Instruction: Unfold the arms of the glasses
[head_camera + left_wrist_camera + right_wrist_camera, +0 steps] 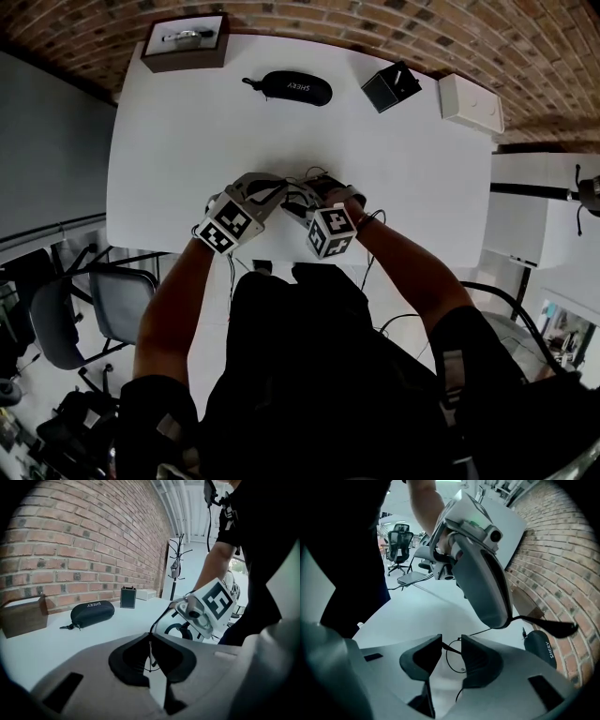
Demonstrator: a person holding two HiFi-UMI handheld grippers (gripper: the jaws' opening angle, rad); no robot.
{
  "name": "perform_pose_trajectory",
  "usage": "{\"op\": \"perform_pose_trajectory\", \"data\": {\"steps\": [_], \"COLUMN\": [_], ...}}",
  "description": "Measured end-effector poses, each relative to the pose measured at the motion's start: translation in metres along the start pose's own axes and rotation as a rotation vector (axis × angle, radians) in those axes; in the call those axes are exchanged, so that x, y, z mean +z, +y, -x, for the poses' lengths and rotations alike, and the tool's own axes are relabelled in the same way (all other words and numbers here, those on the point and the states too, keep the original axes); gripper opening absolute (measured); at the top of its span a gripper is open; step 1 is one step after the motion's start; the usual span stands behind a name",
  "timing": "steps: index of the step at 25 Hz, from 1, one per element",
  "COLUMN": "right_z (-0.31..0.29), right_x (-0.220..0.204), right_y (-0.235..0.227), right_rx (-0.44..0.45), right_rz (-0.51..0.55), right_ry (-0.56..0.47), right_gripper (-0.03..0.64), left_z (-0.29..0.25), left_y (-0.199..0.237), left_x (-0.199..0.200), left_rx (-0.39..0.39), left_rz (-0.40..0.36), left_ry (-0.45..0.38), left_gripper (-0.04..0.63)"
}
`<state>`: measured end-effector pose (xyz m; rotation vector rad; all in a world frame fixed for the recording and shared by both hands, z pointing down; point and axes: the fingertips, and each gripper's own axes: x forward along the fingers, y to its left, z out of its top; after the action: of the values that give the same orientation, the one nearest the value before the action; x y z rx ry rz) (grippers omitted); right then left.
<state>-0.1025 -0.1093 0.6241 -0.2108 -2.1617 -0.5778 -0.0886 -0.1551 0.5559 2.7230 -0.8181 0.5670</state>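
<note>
Thin wire-rimmed glasses (453, 659) hang low over the front edge of the white table (187, 141), between my two grippers. My left gripper (150, 639) is shut on one thin arm of the glasses (150, 649). In the right gripper view that arm's black tip (555, 628) sticks out past the left gripper (502, 620). My right gripper (451, 641) is open, and a round lens rim and the frame's corner lie in the gap between its pads. In the head view both grippers, left (281, 195) and right (302, 204), meet tip to tip and hide most of the glasses.
A black glasses case (287, 87) lies at the table's far middle. A wooden box (185, 42) stands at the far left, a small black box (391, 86) and a white box (471, 101) at the far right. Office chairs (84, 309) stand left of the table.
</note>
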Motion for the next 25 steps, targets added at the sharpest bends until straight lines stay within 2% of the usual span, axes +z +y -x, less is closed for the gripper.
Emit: {"op": "perform_pose_trajectory", "data": {"steps": [3, 5, 13, 25], "right_z": [-0.004, -0.005, 0.007, 0.059], "right_x": [0.003, 0.005, 0.014, 0.025], "right_y": [0.001, 0.000, -0.007, -0.029], "right_rx": [-0.020, -0.039, -0.152, -0.306], "right_rz": [0.039, 0.023, -0.066, -0.187], "right_ry": [0.002, -0.002, -0.068, -0.132], "right_gripper": [0.067, 0.055, 0.043, 0.035], "left_z": [0.000, 0.001, 0.007, 0.010], "left_y": [0.002, 0.004, 0.005, 0.001], "left_x": [-0.001, -0.002, -0.007, -0.009], "left_rx": [0.007, 0.011, 0.011, 0.001], "left_rz": [-0.003, -0.006, -0.027, -0.053], "left_ry": [0.003, 0.006, 0.020, 0.050], "left_gripper": [0.021, 0.021, 0.021, 0.021]}}
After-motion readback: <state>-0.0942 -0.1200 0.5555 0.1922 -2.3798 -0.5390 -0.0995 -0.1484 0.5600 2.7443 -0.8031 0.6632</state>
